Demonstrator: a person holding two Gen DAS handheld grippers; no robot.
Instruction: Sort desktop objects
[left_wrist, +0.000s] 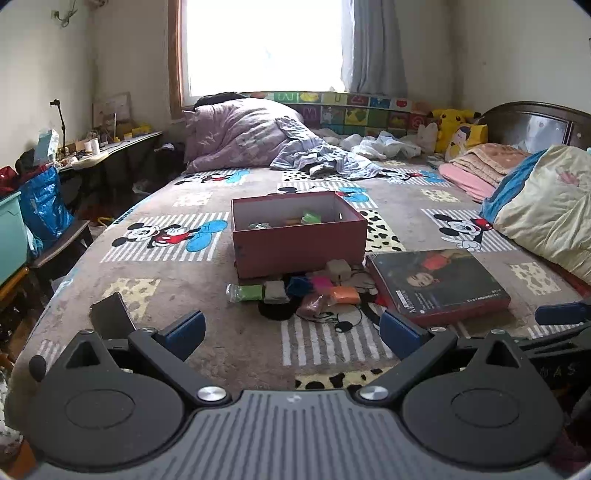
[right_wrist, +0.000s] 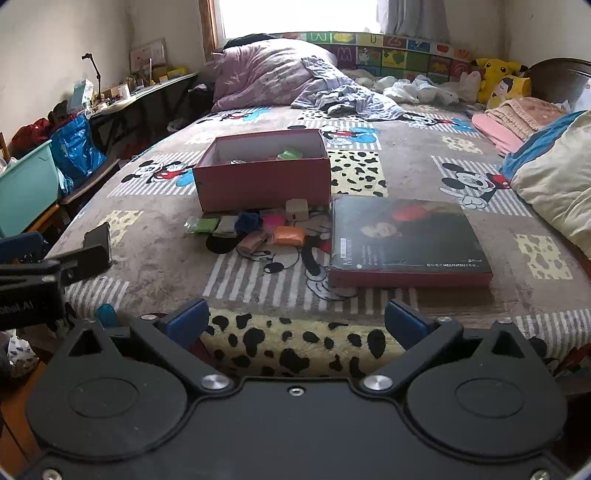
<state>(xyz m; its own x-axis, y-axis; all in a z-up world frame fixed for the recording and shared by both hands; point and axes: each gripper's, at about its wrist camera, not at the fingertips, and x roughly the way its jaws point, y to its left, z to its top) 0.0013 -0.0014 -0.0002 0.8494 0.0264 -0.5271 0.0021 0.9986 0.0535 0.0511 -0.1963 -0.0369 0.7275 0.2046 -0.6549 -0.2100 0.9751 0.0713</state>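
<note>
Lid writing: the flat dark box lid reads "MEILIYATOU", it seems; the smaller print is blurred.
Clay packets: a heap lies touching the red box, just left of the lid.
Left gripper: fingers wide apart, empty, low over the blanket.
Right gripper: fingers spread, empty, at the bed's near edge.

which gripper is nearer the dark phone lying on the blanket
Left. The left gripper hovers just right of the dark flat phone, close by. The right gripper sits farther right, with the left one between.
</note>
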